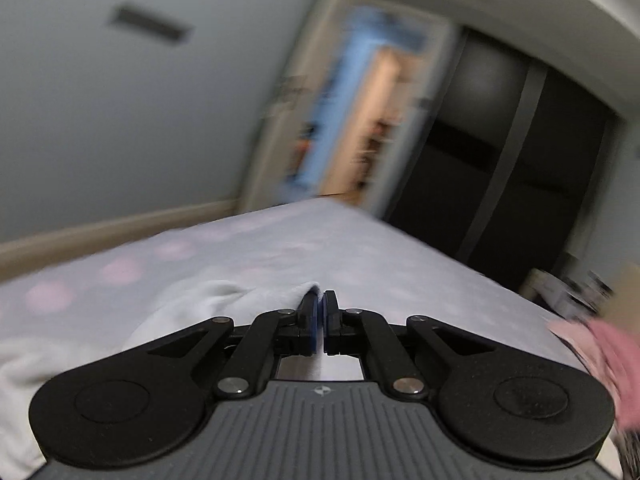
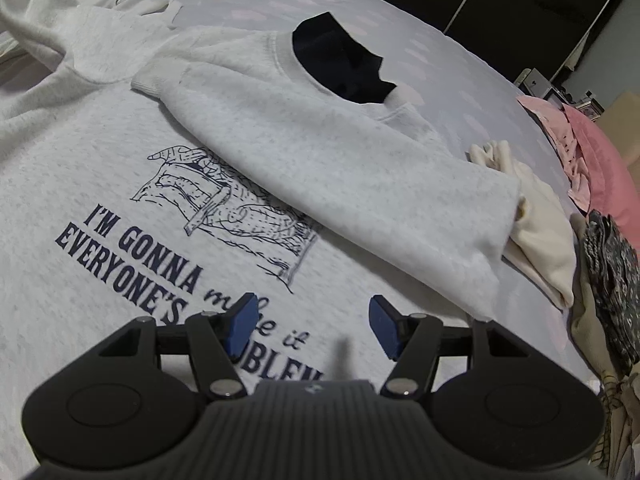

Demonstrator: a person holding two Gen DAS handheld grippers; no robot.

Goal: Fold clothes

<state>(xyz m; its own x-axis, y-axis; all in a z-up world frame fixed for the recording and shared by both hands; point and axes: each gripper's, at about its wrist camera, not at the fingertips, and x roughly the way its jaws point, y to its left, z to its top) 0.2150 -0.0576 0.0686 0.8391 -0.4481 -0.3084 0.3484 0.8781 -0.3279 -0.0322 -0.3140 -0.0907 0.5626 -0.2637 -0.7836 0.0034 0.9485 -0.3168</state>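
Left gripper (image 1: 321, 300): jaws together, pinching an edge of the pale grey printed sweatshirt (image 2: 132, 184), fabric trailing down-left onto the lilac pink-spotted bedsheet (image 1: 240, 248). Right gripper (image 2: 310, 320): jaws apart, nothing between, hovering over the sweatshirt's printed chest. 1 sleeve (image 2: 320, 152) lies folded across it, beyond the fingertips.

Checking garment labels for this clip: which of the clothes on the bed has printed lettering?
The grey sweatshirt under the right gripper: navy text and a drawing. The cream garment and pink clothes show none.
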